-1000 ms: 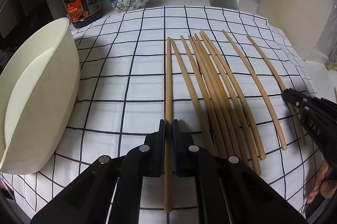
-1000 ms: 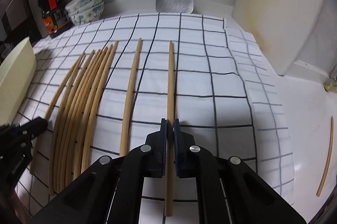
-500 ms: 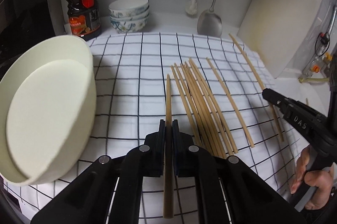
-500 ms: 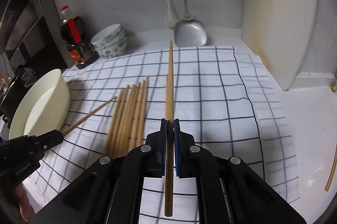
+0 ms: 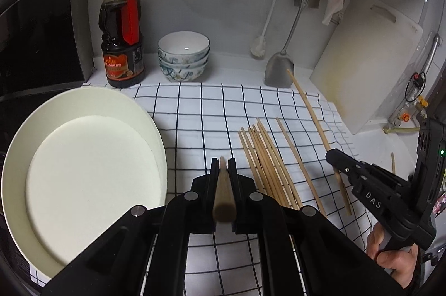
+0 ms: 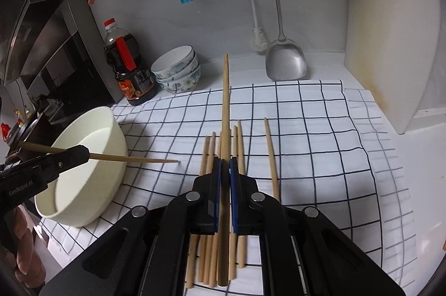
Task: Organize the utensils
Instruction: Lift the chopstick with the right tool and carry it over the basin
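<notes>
My left gripper point(image 5: 223, 165) is shut on a bamboo chopstick point(image 5: 223, 190) held above the checked cloth, pointing forward, beside the cream bowl point(image 5: 83, 170). In the right wrist view that gripper point(image 6: 83, 152) holds its chopstick point(image 6: 133, 159) across the bowl point(image 6: 83, 156). My right gripper point(image 6: 225, 165) is shut on another chopstick point(image 6: 225, 106), lifted and pointing toward the back wall. It shows in the left wrist view point(image 5: 331, 156) with its chopstick point(image 5: 309, 106). Several chopsticks point(image 5: 267, 165) lie bundled on the cloth, one point(image 6: 271, 153) apart to the right.
At the back stand a soy sauce bottle point(image 5: 122, 39), stacked patterned bowls point(image 5: 184, 56), a metal spatula point(image 5: 278, 67) and a brush. A white cutting board point(image 5: 365, 70) leans at the right. A stray chopstick point(image 5: 393, 162) lies on the counter beyond the checked cloth point(image 5: 211, 112).
Both grippers have risen from the cloth, each lifting its chopstick. The left one has swung toward the bowl; the right one now points its chopstick at the back wall.
</notes>
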Action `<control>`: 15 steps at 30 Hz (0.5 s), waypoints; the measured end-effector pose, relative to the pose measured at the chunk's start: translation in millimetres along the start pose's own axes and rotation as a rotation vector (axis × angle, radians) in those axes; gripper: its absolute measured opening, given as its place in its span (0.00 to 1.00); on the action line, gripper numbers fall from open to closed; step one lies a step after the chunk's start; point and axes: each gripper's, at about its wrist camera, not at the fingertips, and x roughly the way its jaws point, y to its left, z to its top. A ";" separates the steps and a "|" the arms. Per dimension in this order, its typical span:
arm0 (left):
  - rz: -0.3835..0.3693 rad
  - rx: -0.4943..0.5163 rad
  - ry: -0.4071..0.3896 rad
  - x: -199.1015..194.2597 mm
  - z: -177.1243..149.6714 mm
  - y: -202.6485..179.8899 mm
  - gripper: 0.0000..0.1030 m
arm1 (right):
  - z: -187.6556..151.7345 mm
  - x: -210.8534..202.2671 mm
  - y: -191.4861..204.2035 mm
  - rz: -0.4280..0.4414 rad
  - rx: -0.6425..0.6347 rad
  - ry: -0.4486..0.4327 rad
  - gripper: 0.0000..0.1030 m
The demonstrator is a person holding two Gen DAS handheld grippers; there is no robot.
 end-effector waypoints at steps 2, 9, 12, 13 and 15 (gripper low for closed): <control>-0.008 -0.009 -0.008 -2.5 4.4 5.6 0.07 | 4.2 -0.9 6.0 0.009 -0.002 -0.005 0.06; -0.031 -0.031 -0.041 -21.2 17.2 22.6 0.07 | 15.6 -5.0 31.4 0.041 -0.014 -0.019 0.06; -0.039 -0.046 -0.073 -39.3 23.9 36.0 0.07 | 20.9 -8.1 47.9 0.056 -0.027 -0.031 0.06; -0.037 -0.049 -0.082 -44.7 25.6 39.9 0.07 | 22.7 -9.0 54.5 0.066 -0.032 -0.033 0.06; -0.024 -0.054 -0.104 -58.1 28.6 51.2 0.07 | 26.4 -10.3 70.3 0.090 -0.045 -0.035 0.06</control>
